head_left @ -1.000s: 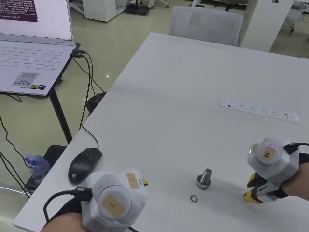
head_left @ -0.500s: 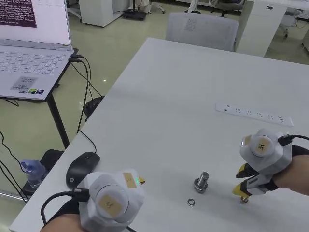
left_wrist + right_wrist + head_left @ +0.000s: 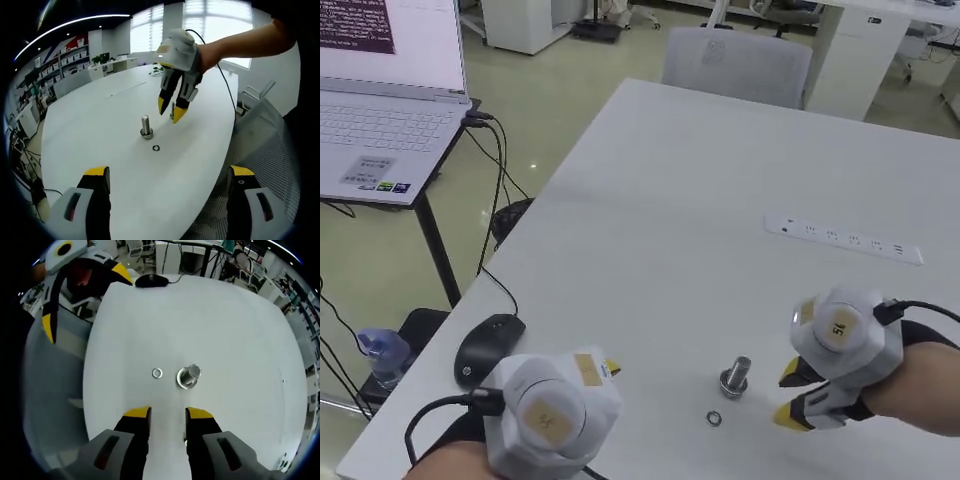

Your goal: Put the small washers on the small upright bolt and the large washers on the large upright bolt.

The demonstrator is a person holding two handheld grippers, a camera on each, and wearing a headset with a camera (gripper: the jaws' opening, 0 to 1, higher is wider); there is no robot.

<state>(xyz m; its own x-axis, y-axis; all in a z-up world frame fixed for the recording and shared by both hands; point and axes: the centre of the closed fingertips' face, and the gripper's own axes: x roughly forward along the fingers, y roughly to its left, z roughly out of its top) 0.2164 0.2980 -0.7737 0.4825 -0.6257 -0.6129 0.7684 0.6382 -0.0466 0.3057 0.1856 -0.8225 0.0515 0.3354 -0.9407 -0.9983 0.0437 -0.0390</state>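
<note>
Right gripper view: right tongs [image 3: 167, 414] are sitting a bit apart; grabbing the washer [image 3: 157, 373], they could be bumping the bolt [image 3: 187, 376].

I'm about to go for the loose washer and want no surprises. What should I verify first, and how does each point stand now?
1. Washer lies flat and free on the table, beside the bolt, not on it: ok.
2. Bolt stands upright: ok.
3. Right hand-held gripper has its jaws apart, aimed toward washer and bolt: ok.
4. Left hand-held gripper has its jaws wide apart, well back from the bolt: ok.
5. Washer size matches this bolt: cannot tell.
6. Second upright bolt in place: cannot tell.
</note>
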